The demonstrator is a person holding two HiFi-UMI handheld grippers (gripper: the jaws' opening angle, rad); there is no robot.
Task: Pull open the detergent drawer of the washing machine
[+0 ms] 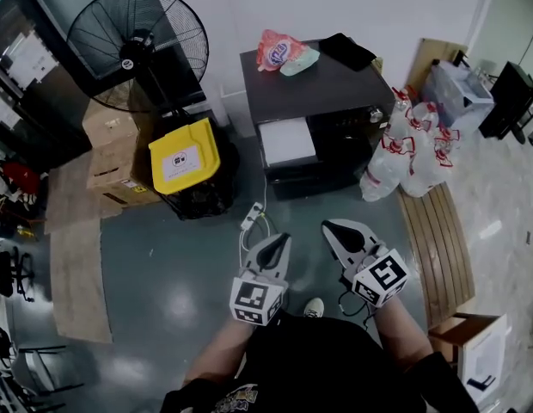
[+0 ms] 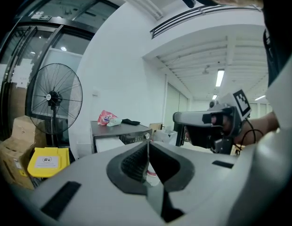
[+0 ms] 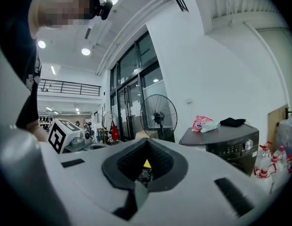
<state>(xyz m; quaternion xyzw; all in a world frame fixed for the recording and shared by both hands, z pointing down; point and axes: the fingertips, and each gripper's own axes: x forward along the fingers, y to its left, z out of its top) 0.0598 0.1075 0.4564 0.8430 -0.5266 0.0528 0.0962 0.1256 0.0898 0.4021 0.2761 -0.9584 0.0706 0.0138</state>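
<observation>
The dark washing machine stands against the far wall, well ahead of both grippers. Its white detergent drawer front sits at the upper left of its face, beside the dark control panel, and looks flush with it. My left gripper and right gripper hang side by side over the floor, pointing at the machine and touching nothing. Both are shut and empty. In the left gripper view the shut jaws meet under the drawer front and the machine. The right gripper view has the machine off to the right.
A pink bag and a black cloth lie on the machine's top. Left of it stand a pedestal fan, a yellow-lidded bin and cardboard boxes. Clear plastic bottles crowd its right side. A power strip lies on the floor.
</observation>
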